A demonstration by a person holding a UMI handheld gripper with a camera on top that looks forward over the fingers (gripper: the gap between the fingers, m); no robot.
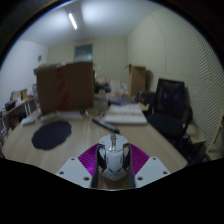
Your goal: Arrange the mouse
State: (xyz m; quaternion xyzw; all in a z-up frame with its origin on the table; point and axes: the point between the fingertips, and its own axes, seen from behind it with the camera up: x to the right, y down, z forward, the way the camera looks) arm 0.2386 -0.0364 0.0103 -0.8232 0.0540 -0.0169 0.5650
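A white and grey computer mouse (112, 160) sits between my two fingers, its nose pointing away from me. Both purple pads (89, 157) press on its sides, so my gripper (112, 165) is shut on it. The mouse is held above the wooden desk (80, 142). A dark round mouse mat (51, 135) lies on the desk ahead and to the left of the fingers.
A large cardboard box (65, 86) stands at the back of the desk. A keyboard and papers (124, 114) lie beyond the fingers to the right. A black office chair (171, 102) stands at the right. Clutter sits at the far left.
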